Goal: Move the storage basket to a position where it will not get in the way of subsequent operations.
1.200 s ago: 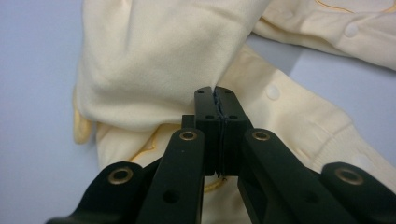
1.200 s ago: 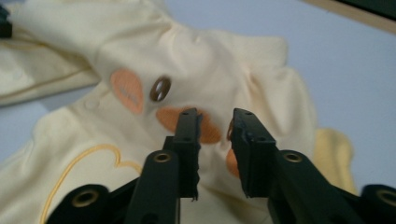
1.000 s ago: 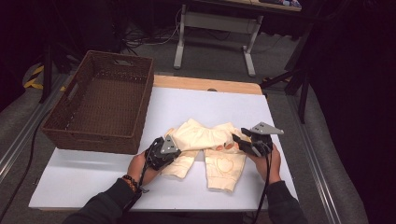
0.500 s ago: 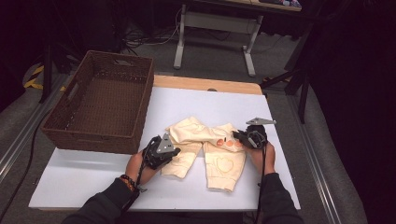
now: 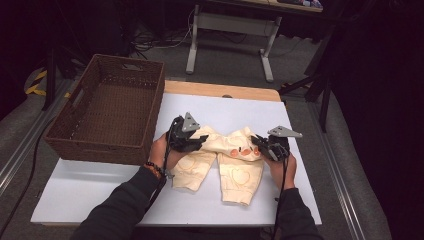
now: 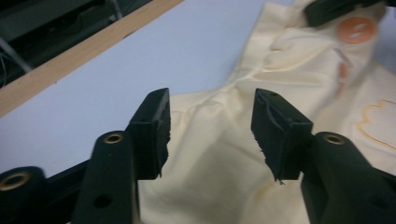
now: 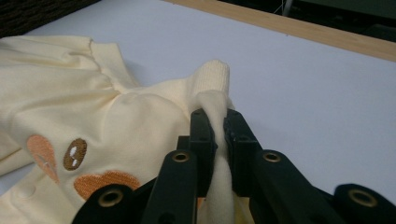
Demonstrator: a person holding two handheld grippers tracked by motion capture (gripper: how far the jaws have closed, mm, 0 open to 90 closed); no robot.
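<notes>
Two grippers meet a cream baby garment at the centre of the high view, on the white table beside a wicker basket. Left gripper view: left gripper, jaws just opened, spread above the cloth at lower centre. Right gripper view: right gripper pinching a ribbed cuff at centre

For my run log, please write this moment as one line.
left gripper: jaws just opened, above garment | right gripper: shut on garment cuff | basket: beside garment, on table
</notes>
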